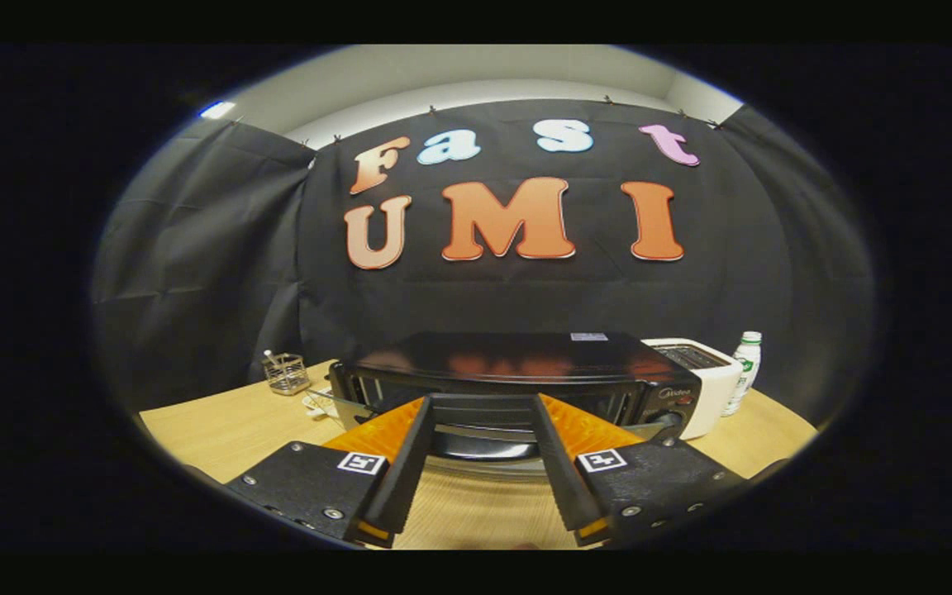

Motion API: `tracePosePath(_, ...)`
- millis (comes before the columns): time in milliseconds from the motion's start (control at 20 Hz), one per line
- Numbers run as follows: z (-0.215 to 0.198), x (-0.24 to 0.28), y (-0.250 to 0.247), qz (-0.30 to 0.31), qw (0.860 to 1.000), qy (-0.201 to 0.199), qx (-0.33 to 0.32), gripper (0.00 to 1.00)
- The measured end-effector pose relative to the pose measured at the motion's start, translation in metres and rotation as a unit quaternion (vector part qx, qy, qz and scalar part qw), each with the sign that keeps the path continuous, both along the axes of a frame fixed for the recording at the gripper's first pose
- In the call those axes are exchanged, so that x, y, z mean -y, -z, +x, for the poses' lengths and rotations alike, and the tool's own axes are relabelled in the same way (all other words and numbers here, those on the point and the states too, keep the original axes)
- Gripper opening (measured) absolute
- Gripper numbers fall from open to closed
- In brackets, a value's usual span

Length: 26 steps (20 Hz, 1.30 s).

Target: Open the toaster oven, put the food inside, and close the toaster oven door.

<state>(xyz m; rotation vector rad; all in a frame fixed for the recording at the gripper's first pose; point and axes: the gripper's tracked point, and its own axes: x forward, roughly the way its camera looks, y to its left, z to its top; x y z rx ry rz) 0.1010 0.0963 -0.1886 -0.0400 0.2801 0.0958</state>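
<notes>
A: Nearest the lens is the tool (484, 413), its two black fingers (400, 471) with orange backing spread wide, holding nothing.

B: And beneath them?

A: The pale wooden desk (220, 426). Just ahead of the fingertips sits the glossy black toaster oven (509, 355); its glass door (476, 442) looks dropped open toward us, lying between the fingers.

B: So the opening step looks done?

A: I judge so, though the fingers cover much of the door. Next comes fetching the food, and I can't make out any.

B: What else?

A: A white slot toaster (703, 372) beside the oven, then a white bottle with a green label (744, 368), and on the oven's other side a small wire basket (286, 373), its contents unclear.
</notes>
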Motion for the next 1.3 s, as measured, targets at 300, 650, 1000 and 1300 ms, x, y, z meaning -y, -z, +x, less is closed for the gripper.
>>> tracePosePath(300, -0.041, -0.017, 0.026, 0.04, 0.996, -0.043, -0.067, 0.7)
tracePosePath(650, -0.057, 0.001, 0.078, 0.054, 0.987, -0.023, -0.151, 0.69)
tracePosePath(1000, -0.065, 0.006, 0.095, 0.068, 0.975, -0.016, -0.211, 0.63)
tracePosePath(1300, -0.067, 0.008, 0.099, 0.084, 0.966, -0.011, -0.242, 0.6)
